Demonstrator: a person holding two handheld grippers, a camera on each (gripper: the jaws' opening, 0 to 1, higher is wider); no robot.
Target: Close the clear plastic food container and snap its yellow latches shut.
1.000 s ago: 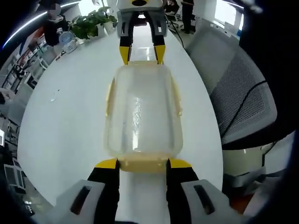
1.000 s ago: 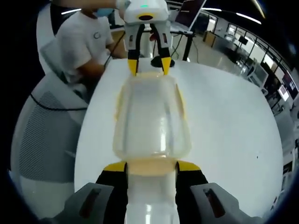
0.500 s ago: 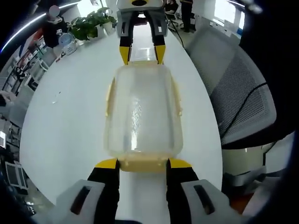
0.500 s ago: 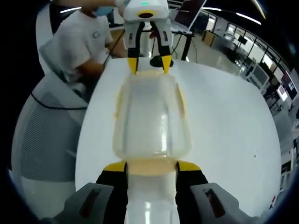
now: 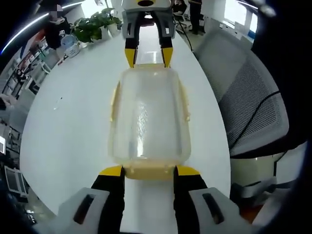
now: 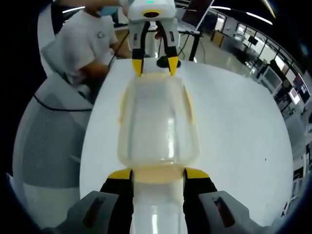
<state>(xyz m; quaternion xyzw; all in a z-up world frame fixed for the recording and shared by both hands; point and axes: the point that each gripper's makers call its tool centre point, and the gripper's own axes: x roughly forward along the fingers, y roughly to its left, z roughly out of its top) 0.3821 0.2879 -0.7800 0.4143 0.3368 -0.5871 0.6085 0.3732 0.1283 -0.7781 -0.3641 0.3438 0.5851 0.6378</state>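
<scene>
Container [image 5: 148,117] between both grippers' open jaws

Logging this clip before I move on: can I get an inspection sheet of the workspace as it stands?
Surface: white table, bare around the job.
Job's things: clear container lid on, lying between the two grippers; yellow latches along its long sides, state unclear.
Clutter: potted plant at the far end.
Grippers: left gripper jaws straddle one end tab; right gripper jaws straddle the other.
Cables: black cable over a grey mesh chair.
Surroundings: office; seated person beside the table.
</scene>
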